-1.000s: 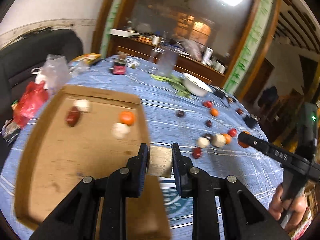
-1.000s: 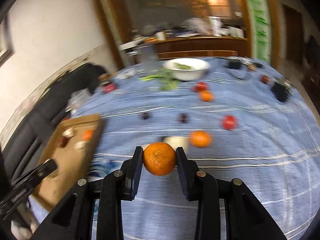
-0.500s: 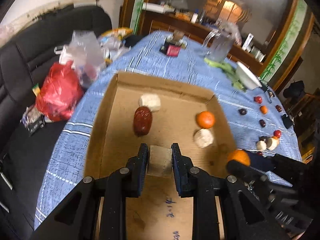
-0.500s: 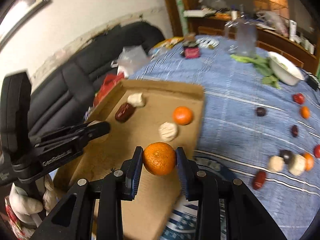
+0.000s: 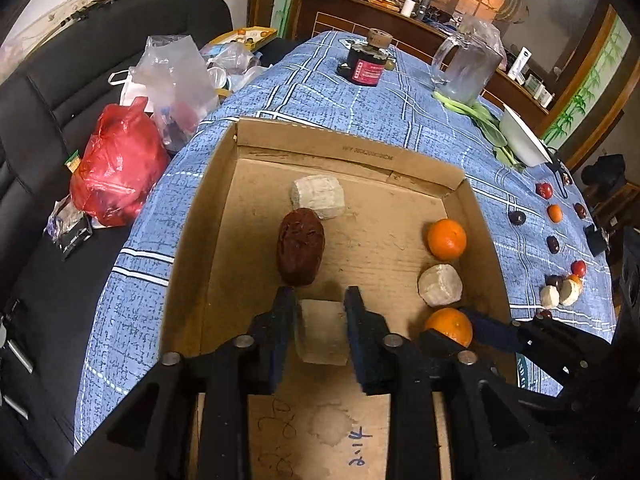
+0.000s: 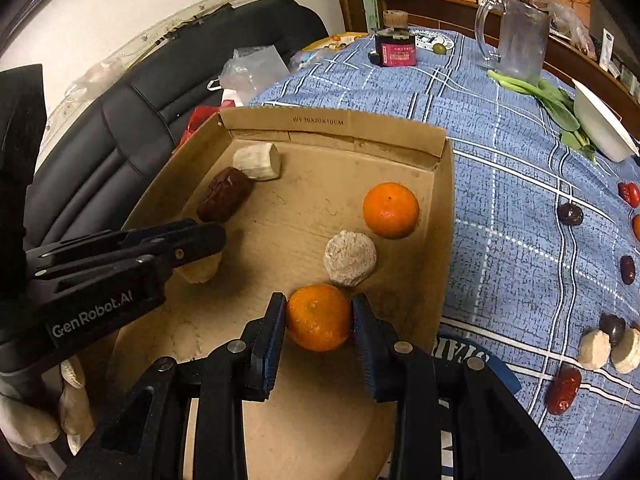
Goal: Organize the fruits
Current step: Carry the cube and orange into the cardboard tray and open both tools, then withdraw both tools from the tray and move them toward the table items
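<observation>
Our left claw (image 5: 320, 320) is over the cardboard box (image 5: 340, 148), its jaws opening around the pale cut chunk (image 5: 322, 334) that sits between them; a gap shows at the left pad, so we judge the chunk is being let go on the box floor, just this side of the dark red date (image 5: 301, 246). Our right claw (image 6: 319, 318) pinches a mandarin (image 6: 318, 317), both pads against its sides, low over the box floor beside the right wall. Just beyond that mandarin in the box lie a round pale piece (image 6: 350, 258) and then a second mandarin (image 6: 390, 210); another pale chunk (image 6: 258, 162) sits by the far wall, touching the date.

To place well, we should set the held mandarin down before spreading the pads, clear of the round piece so nothing rolls, and lift the left claw straight up so its pads do not drag the chunk. More fruit waits on the blue-clothed counter (image 6: 500, 152), right of the box.
</observation>
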`<state>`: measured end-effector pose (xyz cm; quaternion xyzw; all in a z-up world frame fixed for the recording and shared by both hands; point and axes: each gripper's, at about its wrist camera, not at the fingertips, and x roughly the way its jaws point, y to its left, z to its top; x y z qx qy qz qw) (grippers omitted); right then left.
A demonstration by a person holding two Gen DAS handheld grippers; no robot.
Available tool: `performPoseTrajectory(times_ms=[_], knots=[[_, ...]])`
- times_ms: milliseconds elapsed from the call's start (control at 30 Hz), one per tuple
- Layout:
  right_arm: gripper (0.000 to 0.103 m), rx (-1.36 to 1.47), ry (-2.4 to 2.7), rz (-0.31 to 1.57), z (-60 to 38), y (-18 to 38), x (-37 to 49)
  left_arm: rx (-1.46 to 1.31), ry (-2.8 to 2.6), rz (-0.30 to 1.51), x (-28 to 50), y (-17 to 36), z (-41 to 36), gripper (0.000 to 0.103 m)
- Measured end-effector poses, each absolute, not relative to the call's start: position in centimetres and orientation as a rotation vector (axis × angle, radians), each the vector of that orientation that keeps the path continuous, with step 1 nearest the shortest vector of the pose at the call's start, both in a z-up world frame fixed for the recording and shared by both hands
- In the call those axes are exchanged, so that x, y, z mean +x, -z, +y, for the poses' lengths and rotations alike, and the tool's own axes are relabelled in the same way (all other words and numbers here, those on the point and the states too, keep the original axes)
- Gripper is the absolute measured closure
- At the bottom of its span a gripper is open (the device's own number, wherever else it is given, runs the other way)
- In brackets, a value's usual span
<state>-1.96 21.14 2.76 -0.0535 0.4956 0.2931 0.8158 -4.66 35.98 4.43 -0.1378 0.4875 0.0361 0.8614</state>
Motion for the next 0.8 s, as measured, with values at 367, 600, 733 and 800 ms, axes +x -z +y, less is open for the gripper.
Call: performPoseTrajectory(times_ms=[367, 600, 733, 800], knots=[[0.05, -0.087, -0.651, 0.937, 19.4, -5.6, -4.4, -0.297, -0.031, 1.019, -5.0, -4.0, 35.2, 0.044], [0.043, 0.04, -0.594, 0.842, 12.8, -7.3, -7.9, -0.225, 0.029, 1.058, -5.3, -3.9, 34.8, 0.044], [0.043, 0.09, -0.542, 0.83, 9.4, -6.9, -9.4, -0.147, 0.053, 1.082, -5.3, -3.8, 34.3, 0.044], [0.043, 0.114, -0.515, 0.825, 7.7, -6.8, -10.1, -0.141, 0.064, 1.083, -5.3, -3.8, 34.3, 0.044]])
